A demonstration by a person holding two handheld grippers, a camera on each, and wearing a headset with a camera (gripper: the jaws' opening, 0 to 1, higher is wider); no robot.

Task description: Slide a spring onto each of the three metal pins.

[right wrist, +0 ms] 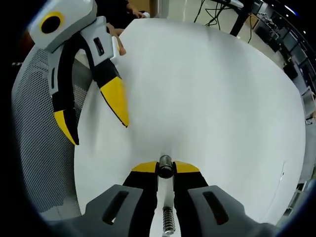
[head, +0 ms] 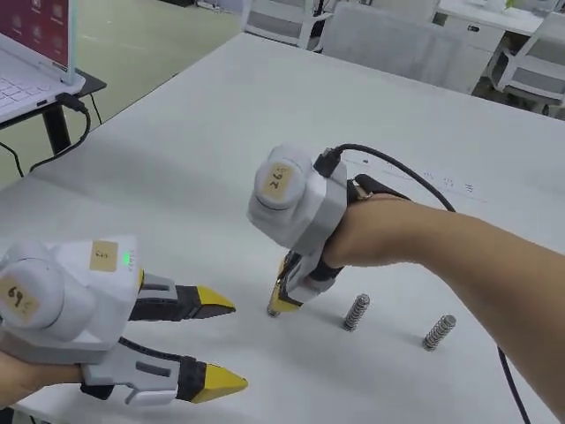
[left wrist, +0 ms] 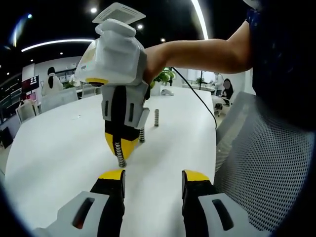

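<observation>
Right now your right gripper points down at the desk, a little in from its near edge. Its jaws are pinched narrow on a spring whose lower end touches the desktop. Its own view shows the coil clamped between the yellow tips; in the head view the gripper body hides most of that. A second spring and a third spring stand tilted to its right, apart from each other. Your left gripper hovers at the desk's near edge, jaws wide, gripping nothing. Its view faces the held spring head-on, the other two lined up behind.
</observation>
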